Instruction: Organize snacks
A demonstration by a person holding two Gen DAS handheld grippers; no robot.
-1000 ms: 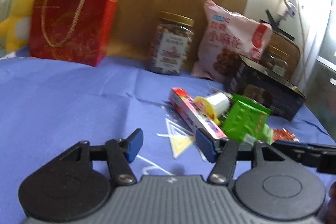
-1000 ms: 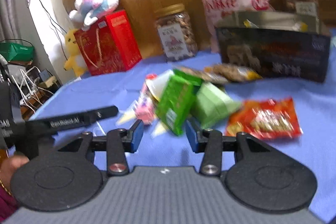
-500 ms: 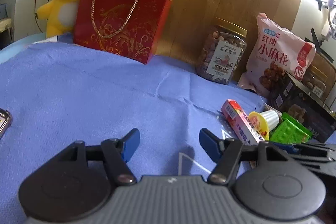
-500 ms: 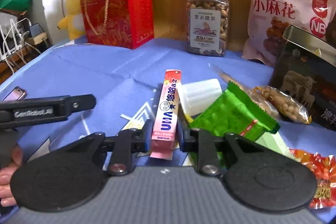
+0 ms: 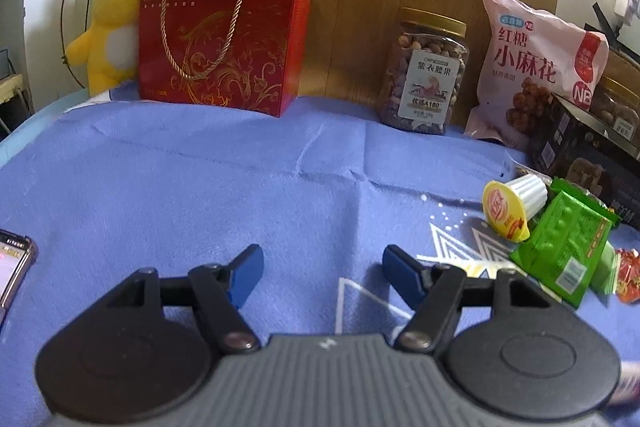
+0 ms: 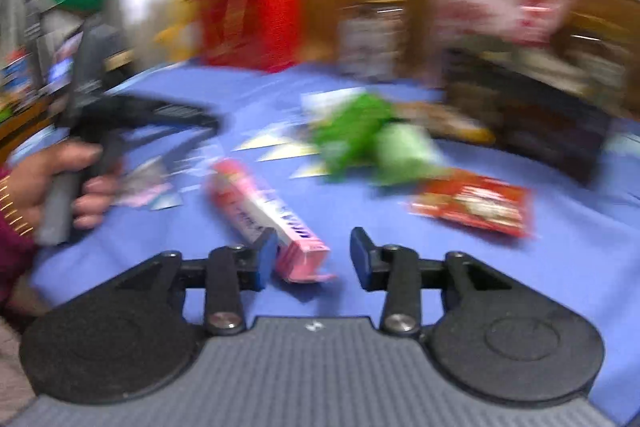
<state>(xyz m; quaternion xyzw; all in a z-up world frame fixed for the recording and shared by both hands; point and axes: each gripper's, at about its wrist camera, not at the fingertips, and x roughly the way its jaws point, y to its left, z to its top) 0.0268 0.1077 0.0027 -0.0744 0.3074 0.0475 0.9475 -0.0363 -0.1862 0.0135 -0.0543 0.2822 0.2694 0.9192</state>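
The right claw (image 6: 312, 253) is standing open over the blue-covered surface (image 6: 560, 247). The pink candy stick box (image 6: 266, 217) is lying flat on the cloth, its near end sitting between the spread pads, close against the left one; whether it is touching is blurred. Ahead and to the right of this claw a red snack packet (image 6: 472, 205) is lying, with green packets (image 6: 360, 139) beyond.

The left claw (image 5: 320, 273) is also hanging open, holding nothing. To its right a green snack packet (image 5: 566, 241) and a jelly cup (image 5: 512, 211) are resting; far ahead a nut jar (image 5: 426, 71) and a pink snack bag (image 5: 536, 67) are standing.
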